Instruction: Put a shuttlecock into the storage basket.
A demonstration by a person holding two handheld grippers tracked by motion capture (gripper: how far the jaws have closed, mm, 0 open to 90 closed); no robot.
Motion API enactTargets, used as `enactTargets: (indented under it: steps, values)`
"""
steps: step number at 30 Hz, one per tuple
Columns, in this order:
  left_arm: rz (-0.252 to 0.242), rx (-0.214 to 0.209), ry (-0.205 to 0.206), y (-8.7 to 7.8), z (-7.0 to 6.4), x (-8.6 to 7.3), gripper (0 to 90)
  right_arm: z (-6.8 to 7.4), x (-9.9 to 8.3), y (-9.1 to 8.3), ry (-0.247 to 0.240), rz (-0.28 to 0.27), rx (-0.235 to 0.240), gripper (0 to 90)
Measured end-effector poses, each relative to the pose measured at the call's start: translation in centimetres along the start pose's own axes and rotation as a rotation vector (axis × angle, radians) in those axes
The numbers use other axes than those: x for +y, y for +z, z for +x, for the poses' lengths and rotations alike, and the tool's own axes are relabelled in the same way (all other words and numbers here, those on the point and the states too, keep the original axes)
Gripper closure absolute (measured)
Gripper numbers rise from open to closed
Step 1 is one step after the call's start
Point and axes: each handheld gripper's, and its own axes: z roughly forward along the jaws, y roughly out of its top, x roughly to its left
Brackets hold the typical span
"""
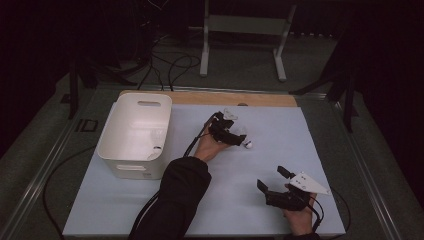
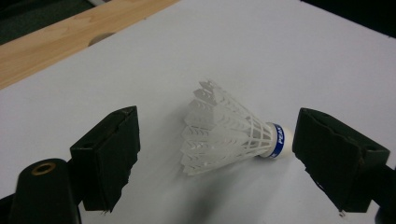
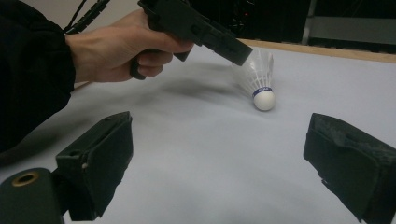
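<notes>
Black jaws of the left gripper (image 2: 217,158) are standing wide apart around the white plastic shuttlecock (image 2: 229,135) lying on its side, not yet gripping it, while the right gripper (image 1: 276,181) is waiting with jaws apart, so lifting it into the white plastic bin (image 1: 134,135) is probably left.

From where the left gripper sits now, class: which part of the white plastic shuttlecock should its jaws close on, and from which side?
The white plastic shuttlecock lies on its side between the open left gripper. Come from above and pinch near the blue band, where the skirt is narrowest and probably stiffest.

Left claw (image 1: 231,131) reaches forward with jaws spread wide; right claw (image 1: 274,181) rests near, also agape.
</notes>
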Motion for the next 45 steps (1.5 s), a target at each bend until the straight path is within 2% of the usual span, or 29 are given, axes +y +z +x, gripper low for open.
enactTargets:
  steps: [4,10,18,24,25,27,28,29,30,31,34,37,45]
  values:
    - [0.015,-0.009,0.013,0.2,-0.1,0.0,20.5,0.0,0.0,0.0,0.001,0.0,0.003,8.1]
    - [0.025,-0.043,0.009,0.7,-0.4,-0.3,25.2,0.0,0.0,0.0,0.0,-0.001,0.007,8.1]
    - [0.036,-0.082,0.032,0.8,-0.7,-0.5,38.2,0.0,0.0,0.1,0.0,-0.001,0.005,8.1]
    - [0.036,-0.109,0.054,0.5,-1.1,-0.5,56.4,0.0,0.0,0.1,-0.004,0.001,0.004,8.1]
    - [0.038,-0.116,0.06,0.5,-1.1,-0.5,56.4,0.0,0.0,0.1,-0.004,0.001,0.004,8.1]
    - [0.037,-0.124,0.064,0.4,-1.3,-0.5,64.6,0.0,0.0,0.1,-0.005,0.001,0.004,8.1]
    - [0.036,-0.126,0.067,0.4,-1.4,-0.5,64.6,0.0,0.0,0.1,-0.005,0.001,0.004,8.1]
    - [0.034,-0.129,0.065,0.4,-1.4,-0.5,70.7,0.0,0.0,0.1,-0.005,0.001,0.005,8.1]
    - [0.033,-0.131,0.065,0.4,-1.4,-0.5,70.7,0.0,0.0,0.1,-0.005,0.001,0.005,8.1]
    - [0.03,-0.135,0.065,0.3,-1.4,-0.4,77.9,0.0,0.0,0.1,-0.003,0.001,0.003,8.1]
    - [0.029,-0.145,0.071,0.2,-1.4,-0.4,85.3,0.0,0.0,0.1,-0.006,0.001,0.005,8.1]
    - [0.022,-0.149,0.069,0.1,-1.6,-0.3,89.8,0.0,0.0,0.1,-0.005,0.001,0.004,8.1]
    - [0.018,-0.133,0.079,-0.3,-1.8,0.0,90.0,0.0,0.0,0.1,-0.004,0.002,0.001,8.1]
